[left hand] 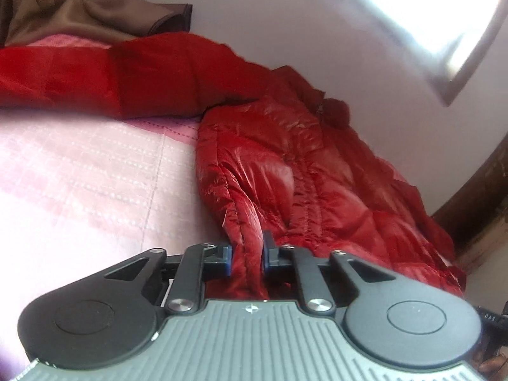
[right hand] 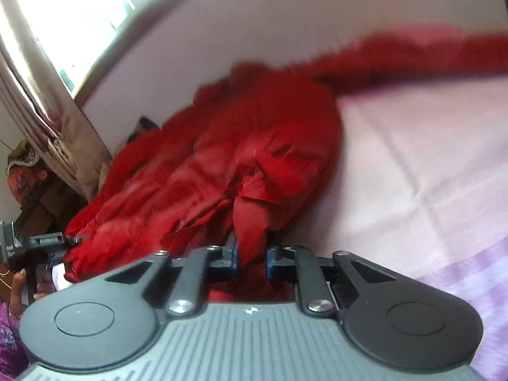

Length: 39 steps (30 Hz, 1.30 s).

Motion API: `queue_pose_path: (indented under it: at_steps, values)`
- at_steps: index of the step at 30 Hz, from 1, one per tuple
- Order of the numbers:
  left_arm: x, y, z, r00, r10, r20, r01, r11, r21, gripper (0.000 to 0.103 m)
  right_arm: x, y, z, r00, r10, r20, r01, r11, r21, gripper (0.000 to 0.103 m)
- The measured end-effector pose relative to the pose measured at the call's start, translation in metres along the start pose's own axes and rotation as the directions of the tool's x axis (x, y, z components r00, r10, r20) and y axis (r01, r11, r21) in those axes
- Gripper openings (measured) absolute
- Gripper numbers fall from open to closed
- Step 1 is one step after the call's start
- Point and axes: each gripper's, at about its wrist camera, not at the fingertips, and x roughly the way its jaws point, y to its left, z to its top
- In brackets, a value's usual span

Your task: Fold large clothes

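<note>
Count: one red jacket (left hand: 285,165), one bed (left hand: 95,174), two grippers, one brown curtain (left hand: 63,12), one window (left hand: 444,16).

Brown curtain: hanging at the far left of the left wrist view, its lower end resting on the bed behind the jacket.

Bed: a pink bedspread is lying bare and flat to the left of the jacket in the left wrist view, giving open room on that side.

Red jacket, left wrist view: lying on the bed against the pale wall (left hand: 317,31); one sleeve is stretching leftward along the wall, while the quilted body is running toward the camera.

Left gripper (left hand: 247,254): its jaws are pinching a stitched edge of the red jacket, the fabric passing between the blue pads (left hand: 229,258).

Window: glaring white at the upper right of the left wrist view, above the jacket's far end.

Flowered curtain (right hand: 47,101): hanging at the left of the right wrist view, beside a second bright window.

Red jacket, right wrist view (right hand: 254,146): bunched and motion-blurred, its left margin reaching the bed's edge near the left gripper (right hand: 47,243).

Right gripper (right hand: 250,257): its jaws are pinching a fold of the red jacket.

Bed, right wrist view (right hand: 412,174): pink cover is lying bare to the right of the jacket, open room extending to the frame's edge.
</note>
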Motion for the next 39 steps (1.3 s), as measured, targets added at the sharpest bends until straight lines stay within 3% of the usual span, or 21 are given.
queue_pose_path:
  at_steps: [4,7,9,11,12,14,15,16,17,21,23,27,28,33,37,39]
  values:
    - [-0.027,-0.011,-0.017,1.000,-0.008,-0.023,0.009,1.000,0.028,0.015,-0.036,-0.001,0.006,1.000,-0.002,0.015,0.002,1.000,0.001,0.011]
    - [-0.034,-0.012,-0.035,0.999,0.005,-0.041,-0.003,0.999,0.045,0.016,-0.043,-0.004,-0.014,0.999,-0.022,-0.032,0.023,0.999,0.047,0.011]
    - [-0.040,-0.012,-0.042,0.999,0.023,-0.025,-0.022,0.997,0.069,0.026,-0.038,-0.011,-0.027,0.998,-0.033,-0.058,0.038,0.995,0.089,0.011]
    - [-0.050,-0.015,-0.042,0.997,0.080,0.006,-0.080,0.992,0.096,0.050,-0.040,-0.024,-0.032,0.999,0.014,-0.046,-0.006,0.984,0.179,0.017]
    - [-0.055,-0.016,-0.039,0.995,0.096,0.022,-0.097,0.990,0.102,0.056,-0.044,-0.031,-0.031,0.999,0.043,-0.020,-0.037,0.974,0.223,0.018]
    - [-0.071,-0.021,-0.027,0.992,0.085,0.095,-0.096,0.989,0.112,0.081,-0.058,-0.042,-0.022,0.998,0.035,0.055,-0.048,0.963,0.264,0.036]
    - [-0.079,-0.027,-0.023,0.986,0.093,0.141,-0.111,0.986,0.126,0.088,-0.066,-0.047,-0.015,0.994,0.029,0.107,-0.058,0.957,0.284,0.042]
    - [-0.085,-0.035,-0.020,0.976,0.107,0.188,-0.134,0.981,0.140,0.102,-0.073,-0.054,-0.009,0.989,0.018,0.146,-0.062,0.951,0.303,0.055]
    - [-0.089,-0.044,-0.015,0.965,0.112,0.238,-0.151,0.977,0.151,0.103,-0.082,-0.064,0.000,0.980,-0.005,0.198,-0.062,0.940,0.335,0.062]
    - [-0.072,-0.074,0.007,0.950,0.065,0.304,-0.125,0.975,0.182,0.103,-0.098,-0.115,0.034,0.945,-0.068,0.319,-0.094,0.880,0.466,0.064]
    - [-0.054,-0.086,0.015,0.951,0.040,0.307,-0.093,0.983,0.158,0.103,-0.097,-0.143,0.052,0.928,-0.109,0.357,-0.093,0.859,0.504,0.064]
    - [0.001,-0.107,0.027,0.964,0.024,0.267,-0.061,0.990,0.131,0.103,-0.084,-0.198,0.087,0.913,-0.188,0.363,-0.065,0.809,0.584,0.070]
    - [0.016,-0.112,0.028,0.963,0.031,0.268,-0.069,0.989,0.131,0.103,-0.078,-0.211,0.096,0.906,-0.228,0.356,-0.037,0.796,0.604,0.076]
    - [0.073,-0.118,0.034,0.950,0.130,0.283,-0.174,0.975,0.136,0.103,-0.035,-0.264,0.127,0.881,-0.301,0.365,-0.043,0.717,0.696,0.077]
    - [0.101,-0.106,0.027,0.947,0.209,0.242,-0.241,0.964,0.114,0.103,-0.015,-0.286,0.148,0.868,-0.336,0.365,-0.009,0.724,0.689,0.076]
    - [0.111,-0.099,0.023,0.955,0.228,0.191,-0.250,0.963,0.099,0.103,-0.013,-0.297,0.156,0.861,-0.355,0.364,0.018,0.736,0.677,0.077]
